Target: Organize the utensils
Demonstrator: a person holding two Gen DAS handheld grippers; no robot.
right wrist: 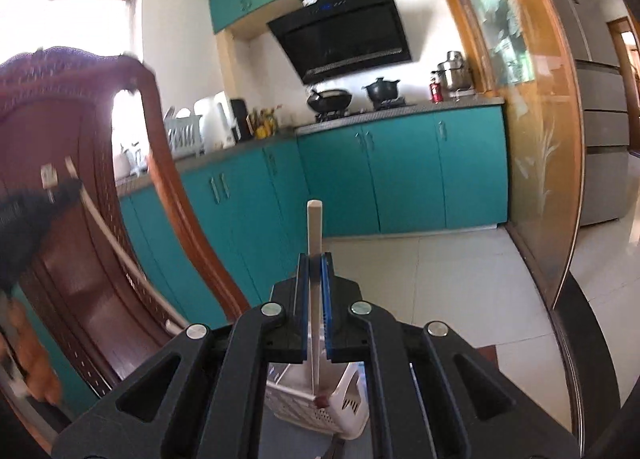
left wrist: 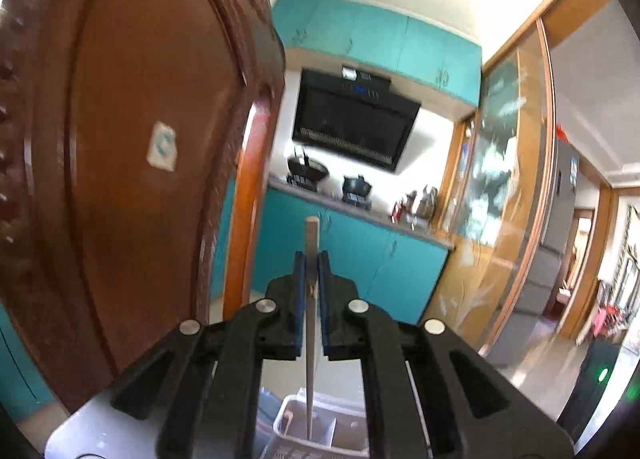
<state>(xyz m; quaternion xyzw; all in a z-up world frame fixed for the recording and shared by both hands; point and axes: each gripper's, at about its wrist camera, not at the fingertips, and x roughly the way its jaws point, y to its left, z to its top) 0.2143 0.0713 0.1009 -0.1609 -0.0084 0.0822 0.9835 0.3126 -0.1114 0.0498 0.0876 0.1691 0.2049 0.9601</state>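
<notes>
I have a chopstick clamped upright in both the left gripper point(left wrist: 311, 279) and right gripper point(right wrist: 315, 279), carrying them over the white utensil caddy point(right wrist: 348, 399); next I lower each tip into a compartment.

The left gripper point(left wrist: 311, 265) clamps a pale wooden chopstick point(left wrist: 311, 323) upright, white slotted plastic basket point(left wrist: 320, 433) at six o'clock.

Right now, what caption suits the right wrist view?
Right gripper shut on a chopstick above a white basket, teal kitchen cabinets behind.
</notes>
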